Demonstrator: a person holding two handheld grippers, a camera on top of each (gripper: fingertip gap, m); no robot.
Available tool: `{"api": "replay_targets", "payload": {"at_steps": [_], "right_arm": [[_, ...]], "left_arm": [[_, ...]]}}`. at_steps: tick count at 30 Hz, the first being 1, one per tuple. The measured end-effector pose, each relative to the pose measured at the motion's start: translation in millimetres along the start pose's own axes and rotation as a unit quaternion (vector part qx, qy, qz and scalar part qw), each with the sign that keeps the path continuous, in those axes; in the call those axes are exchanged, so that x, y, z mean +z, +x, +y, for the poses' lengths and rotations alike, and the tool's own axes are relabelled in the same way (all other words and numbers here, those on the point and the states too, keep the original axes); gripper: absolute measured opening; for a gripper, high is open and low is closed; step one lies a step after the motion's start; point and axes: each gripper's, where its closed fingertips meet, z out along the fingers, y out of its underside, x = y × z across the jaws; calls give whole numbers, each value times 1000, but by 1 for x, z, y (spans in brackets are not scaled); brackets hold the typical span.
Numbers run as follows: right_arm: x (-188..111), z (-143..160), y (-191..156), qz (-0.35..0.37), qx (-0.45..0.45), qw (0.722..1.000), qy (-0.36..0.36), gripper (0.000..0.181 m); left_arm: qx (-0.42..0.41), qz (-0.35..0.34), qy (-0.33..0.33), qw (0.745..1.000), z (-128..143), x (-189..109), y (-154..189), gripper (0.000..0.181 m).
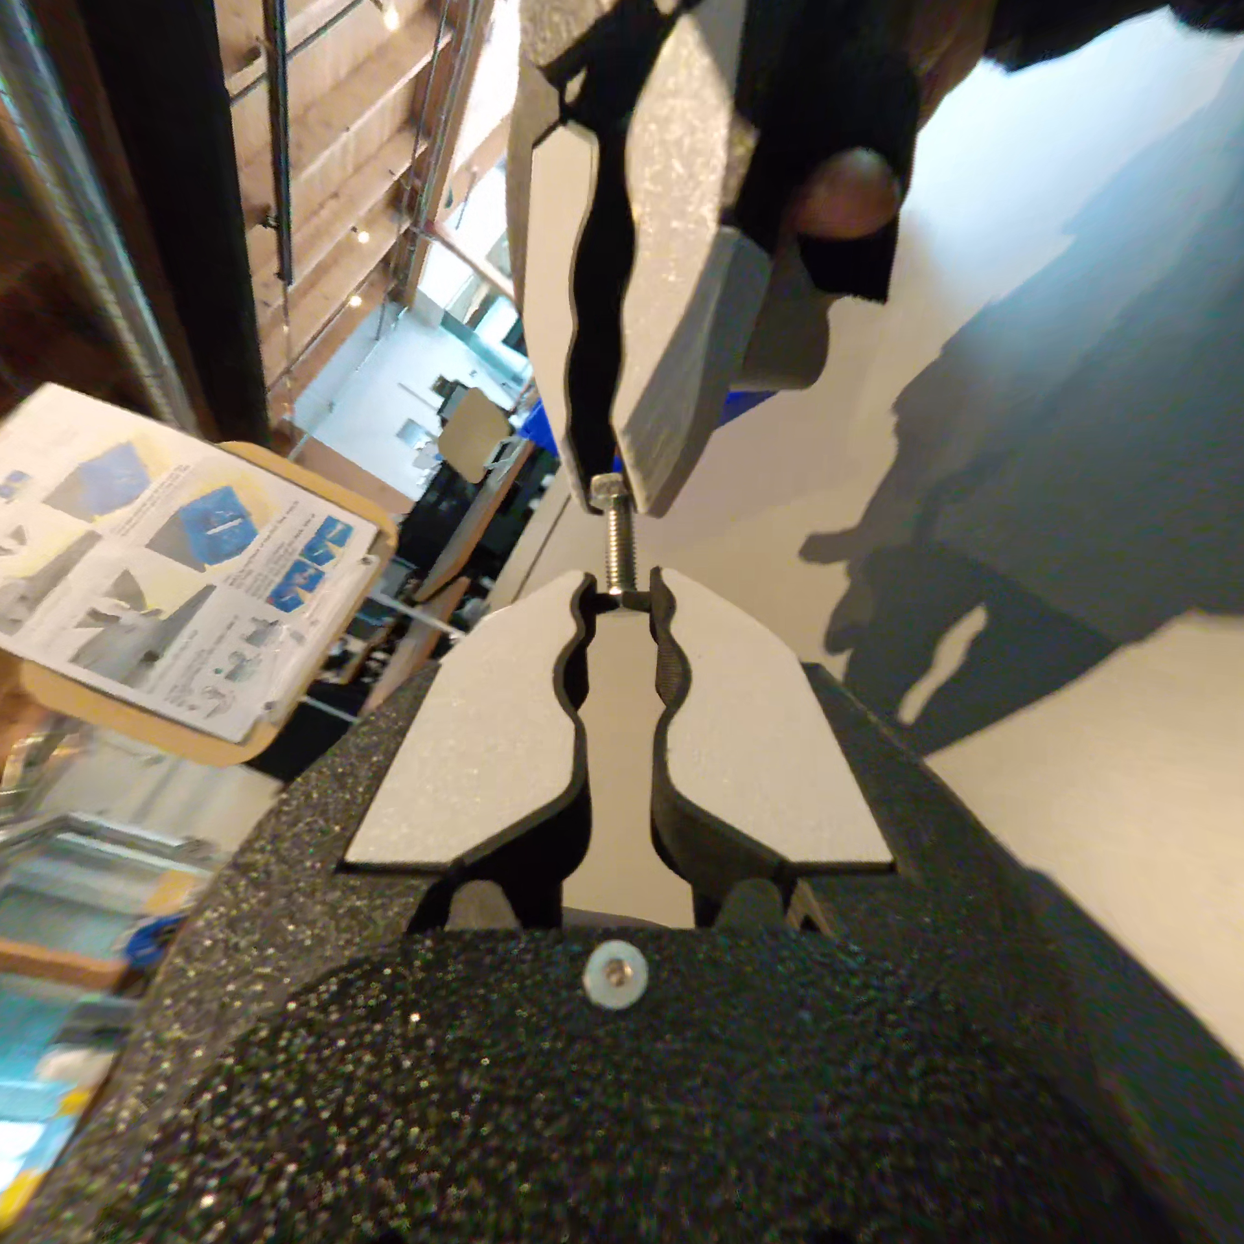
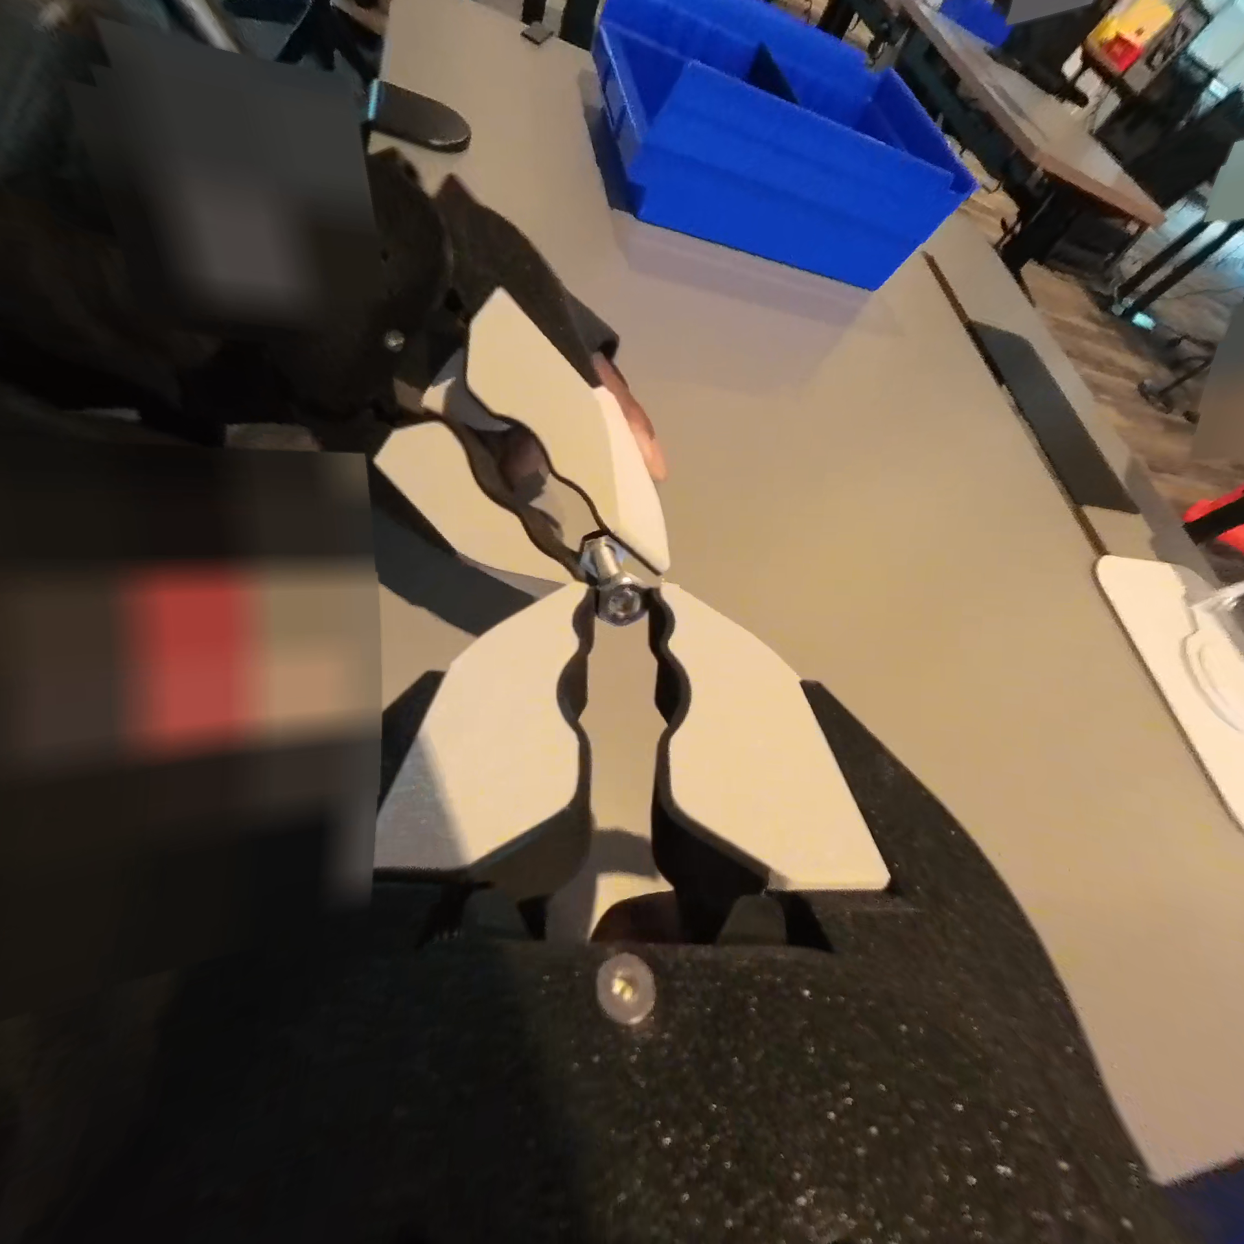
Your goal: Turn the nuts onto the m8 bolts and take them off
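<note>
In the left wrist view, my left gripper (image 1: 620,599) is shut on a silver nut (image 1: 623,601) at its fingertips. A threaded M8 bolt (image 1: 618,548) rises from the nut. The right gripper (image 1: 609,491) comes in from above and pinches the bolt's hex head. In the right wrist view, my right gripper (image 2: 619,602) is shut on the bolt head (image 2: 619,601), seen end on. The left gripper (image 2: 596,538) reaches in from the upper left and holds the nut (image 2: 598,538) on the bolt. Both are held in the air above the grey table (image 2: 875,538).
Blue bins (image 2: 774,148) stand at the far side of the table. A white tray (image 2: 1158,673) lies at the right edge and a black stand base (image 2: 417,121) sits at the back left. A clipboard with a printed sheet (image 1: 168,572) is at the left. Less than 4 cm separates the two grippers' tips.
</note>
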Motion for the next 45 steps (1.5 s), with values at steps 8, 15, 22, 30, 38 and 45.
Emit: {"api": "replay_targets", "payload": {"at_steps": [8,15,22,30,38,45], "right_arm": [[7,-2,8,-62,271,960,22,18],[-11,-7,4,-31,56,997,43,38],[1,3,-2,-15,2,1000,6,22],[13,1,9,-38,251,967,6,16],[0,-8,16,-28,179,982,48,39],[-1,4,10,14,11,1000,3,35]], "left_arm": [[154,-100,-52,982,5,0,-14,15],[23,-34,-10,999,2,1,-7,15],[13,2,2,1000,-1,1,3,15],[171,-109,-71,977,11,0,-17,15],[52,-68,-53,995,14,2,-15,15],[-33,-9,-10,999,6,0,-7,15]]}}
